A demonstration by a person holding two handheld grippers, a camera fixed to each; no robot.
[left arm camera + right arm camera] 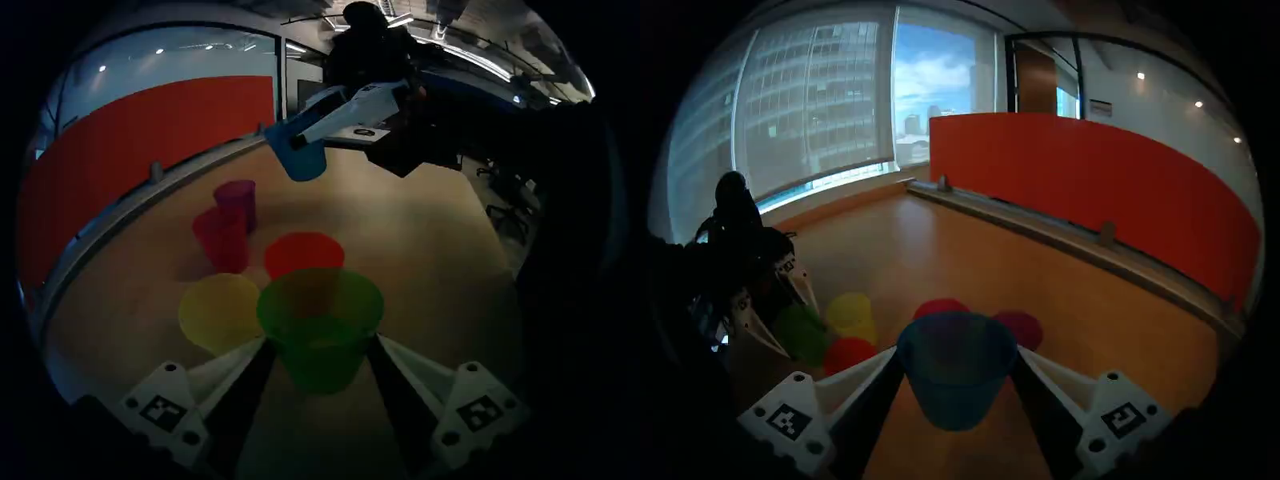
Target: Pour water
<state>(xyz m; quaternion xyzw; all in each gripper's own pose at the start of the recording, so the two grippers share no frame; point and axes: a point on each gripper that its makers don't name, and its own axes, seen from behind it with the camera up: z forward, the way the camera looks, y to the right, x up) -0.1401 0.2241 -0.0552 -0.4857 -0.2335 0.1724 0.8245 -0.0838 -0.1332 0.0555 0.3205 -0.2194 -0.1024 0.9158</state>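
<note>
- The green cup (320,320) sits upright between the two fingers of the left claw (320,346), which grasps it with a finger pressed to each side of its wall. The cup is close in front of the camera and just above the wooden table (416,240).
- I cannot tell whether there is water in the green cup; its lower part only looks a denser green.
- The blue cup (956,376) is grasped the same way by the right claw (956,356), rim up, with the fingers clenched on its sides.
- In the left gripper view, the right claw and its blue cup are well ahead of the left claw and higher than the cups standing on the table. The blue cup there is slightly tilted.
- Just ahead of the left claw's fingers, beyond the green cup, stands a red cup (304,254). A yellow cup (220,312) stands just to the left of the fingers.
- Farther ahead and to the left, a dark red cup (223,240) and a purple cup (238,204) stand close together.
- A person (368,48) in dark clothing is behind the right claw, at the far side of the table.
- A red partition (1120,192) runs along the table edge to the right claw's right, and windows (824,104) fill the wall ahead of it.
</note>
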